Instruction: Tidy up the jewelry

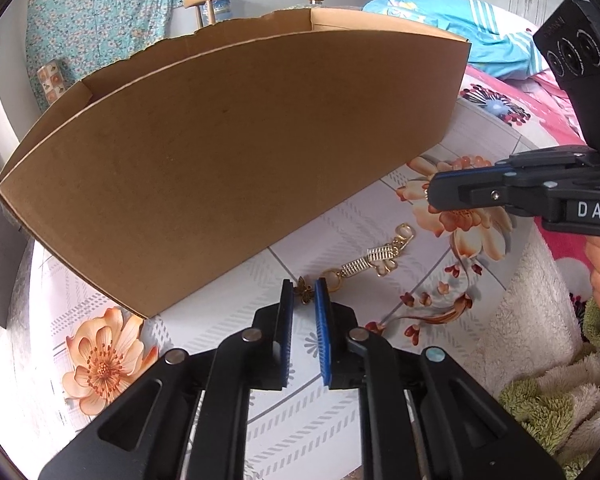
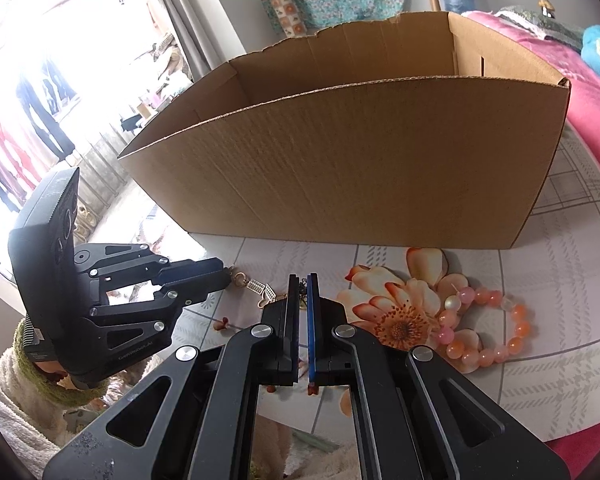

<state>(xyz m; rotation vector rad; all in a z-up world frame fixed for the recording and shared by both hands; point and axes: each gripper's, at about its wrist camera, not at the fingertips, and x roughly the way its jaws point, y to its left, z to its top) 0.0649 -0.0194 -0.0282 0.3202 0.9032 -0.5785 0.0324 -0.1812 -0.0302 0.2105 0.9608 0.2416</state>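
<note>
A gold chain charm point(image 1: 374, 258) with clasps and a small bronze butterfly pendant point(image 1: 305, 292) lies on the floral tablecloth before an open cardboard box point(image 1: 236, 152). My left gripper point(image 1: 304, 294) is narrowly open, with the butterfly end between its fingertips. In the right wrist view the chain point(image 2: 260, 288) runs from the left gripper point(image 2: 226, 276) to my right gripper point(image 2: 303, 292), which is nearly shut on a dark part of the chain. A pink and orange bead bracelet point(image 2: 488, 328) lies to the right. The right gripper also shows in the left wrist view point(image 1: 432, 196).
The box point(image 2: 360, 160) fills the back of the table and shows nothing inside from here. The tablecloth point(image 1: 340, 216) has a large flower print. Pink bedding point(image 2: 588, 92) lies to the right, and a fluffy white and green sleeve point(image 1: 560, 396) sits at the table edge.
</note>
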